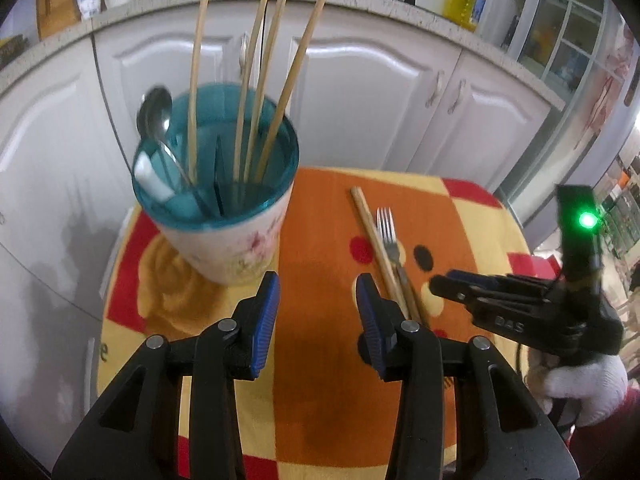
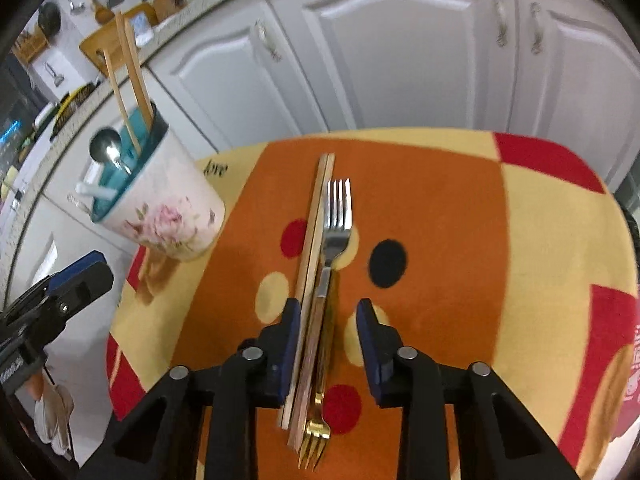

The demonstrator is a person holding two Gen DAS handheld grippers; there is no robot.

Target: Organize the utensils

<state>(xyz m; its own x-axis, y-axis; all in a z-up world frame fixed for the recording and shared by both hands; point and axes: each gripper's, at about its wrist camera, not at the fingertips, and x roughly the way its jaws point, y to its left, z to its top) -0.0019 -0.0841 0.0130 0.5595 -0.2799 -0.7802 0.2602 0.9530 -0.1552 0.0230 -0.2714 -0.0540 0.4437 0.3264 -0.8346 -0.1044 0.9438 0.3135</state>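
Right wrist: fork lengthwise, tines away.

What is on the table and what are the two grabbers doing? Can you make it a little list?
cup: white flowered cup with a teal inside, standing on the cloth
in cup: spoon, chopsticks
on cloth: silver fork, gold fork, two chopsticks side by side
left hand-held gripper: open, empty
right hand-held gripper: open, either side of the forks and chopsticks
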